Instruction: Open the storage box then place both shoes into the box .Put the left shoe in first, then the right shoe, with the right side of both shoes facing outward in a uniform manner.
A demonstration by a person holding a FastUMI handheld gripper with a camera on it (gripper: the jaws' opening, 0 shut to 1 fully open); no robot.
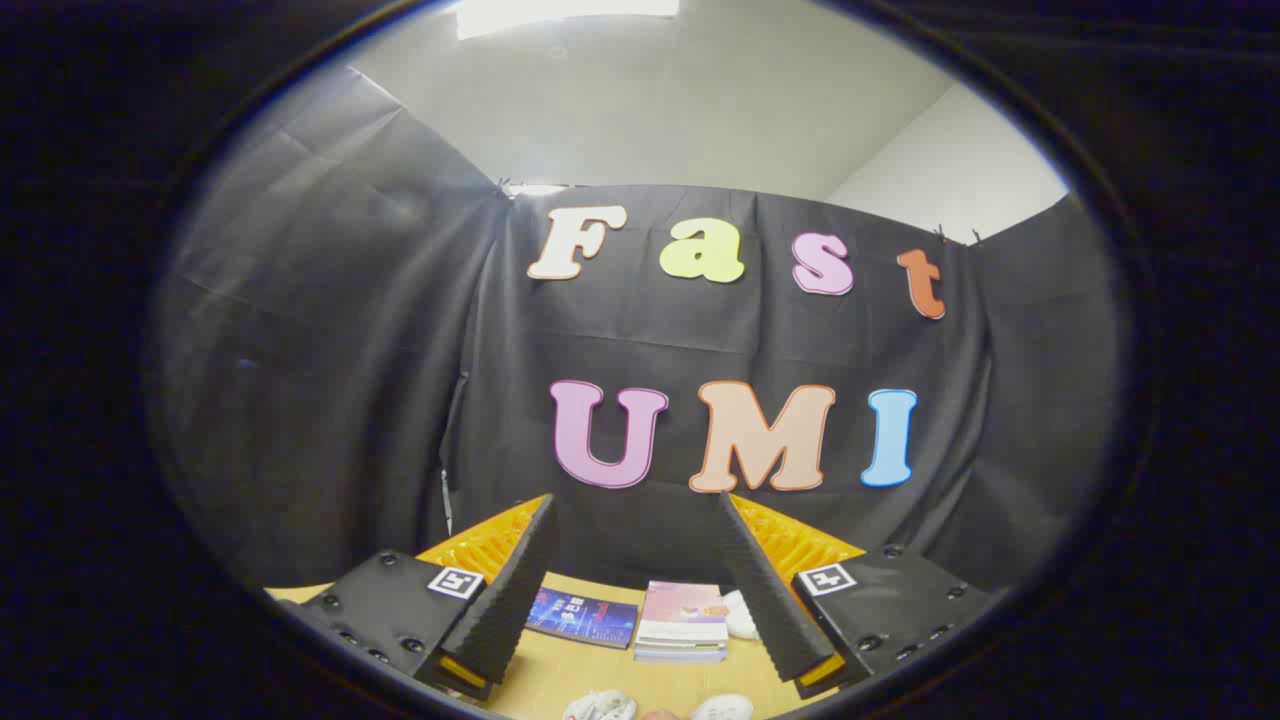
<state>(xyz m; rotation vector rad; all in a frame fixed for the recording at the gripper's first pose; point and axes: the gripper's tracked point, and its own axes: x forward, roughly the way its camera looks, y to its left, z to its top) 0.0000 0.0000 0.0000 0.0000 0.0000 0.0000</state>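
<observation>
Hovering with my jaws spread wide and empty, I judge nothing started. White shoes (598, 706) lie on the tan wooden surface (560, 675) below; the ribbed orange storage box (490, 540) waits beyond.

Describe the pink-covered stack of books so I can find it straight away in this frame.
On the wooden table before the black cloth wall, the open gripper holds nothing. Between its spread fingers lies the stack of books, beside a flat blue book. Several thick with a pale pink cover, it stands taller than that single dark book.
</observation>
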